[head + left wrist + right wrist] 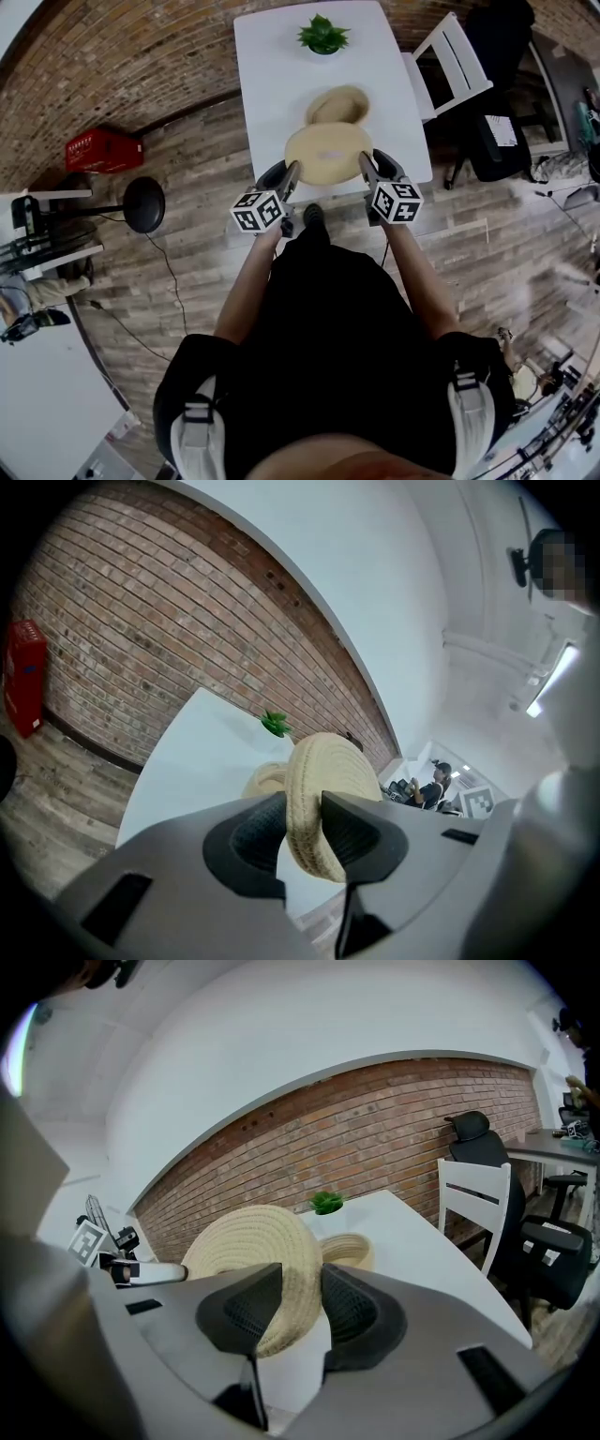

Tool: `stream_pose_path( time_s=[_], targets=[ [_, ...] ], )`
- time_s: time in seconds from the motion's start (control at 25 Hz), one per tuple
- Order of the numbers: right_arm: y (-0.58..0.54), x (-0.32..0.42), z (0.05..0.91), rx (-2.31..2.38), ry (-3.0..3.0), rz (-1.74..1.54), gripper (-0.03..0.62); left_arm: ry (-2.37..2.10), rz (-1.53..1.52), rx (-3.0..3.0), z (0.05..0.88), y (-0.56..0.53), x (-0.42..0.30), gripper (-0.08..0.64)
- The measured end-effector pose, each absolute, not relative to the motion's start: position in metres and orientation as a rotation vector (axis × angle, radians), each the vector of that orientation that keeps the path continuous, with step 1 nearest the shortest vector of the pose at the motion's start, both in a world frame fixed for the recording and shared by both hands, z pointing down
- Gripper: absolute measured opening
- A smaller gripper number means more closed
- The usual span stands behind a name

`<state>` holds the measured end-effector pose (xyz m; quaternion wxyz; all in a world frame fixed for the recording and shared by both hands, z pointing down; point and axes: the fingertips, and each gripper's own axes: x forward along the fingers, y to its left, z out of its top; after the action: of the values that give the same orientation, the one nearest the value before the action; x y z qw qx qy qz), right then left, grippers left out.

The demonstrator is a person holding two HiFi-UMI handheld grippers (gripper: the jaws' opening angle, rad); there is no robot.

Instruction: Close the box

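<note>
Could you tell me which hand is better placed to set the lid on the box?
Right, marginally: the left tool and right tool both grip the lid, but the box lies slightly to the right side.

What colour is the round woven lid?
The lid is pale straw-beige, woven in coiled rings; clearest in the right gripper view.

1. I see a white table point(272, 84) stretching ahead of my left gripper point(291, 176) and right gripper point(368, 169).
2. An open woven box point(342, 101) sits on it just beyond both.
3. A small green plant point(323, 36) stands farther ahead, near the far edge.
</note>
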<state>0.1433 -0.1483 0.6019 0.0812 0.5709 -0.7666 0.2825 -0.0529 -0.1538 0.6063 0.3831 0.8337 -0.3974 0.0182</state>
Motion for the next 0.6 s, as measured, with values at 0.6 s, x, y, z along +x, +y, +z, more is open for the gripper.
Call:
stream_pose_path(
  time_s=[0.6],
  targets=[
    [-0.205,0.137,0.603,1.76,-2.255,0.845,0.127,-0.963,0.064,2.15,0.611,-0.22,-0.059,0.127]
  ],
)
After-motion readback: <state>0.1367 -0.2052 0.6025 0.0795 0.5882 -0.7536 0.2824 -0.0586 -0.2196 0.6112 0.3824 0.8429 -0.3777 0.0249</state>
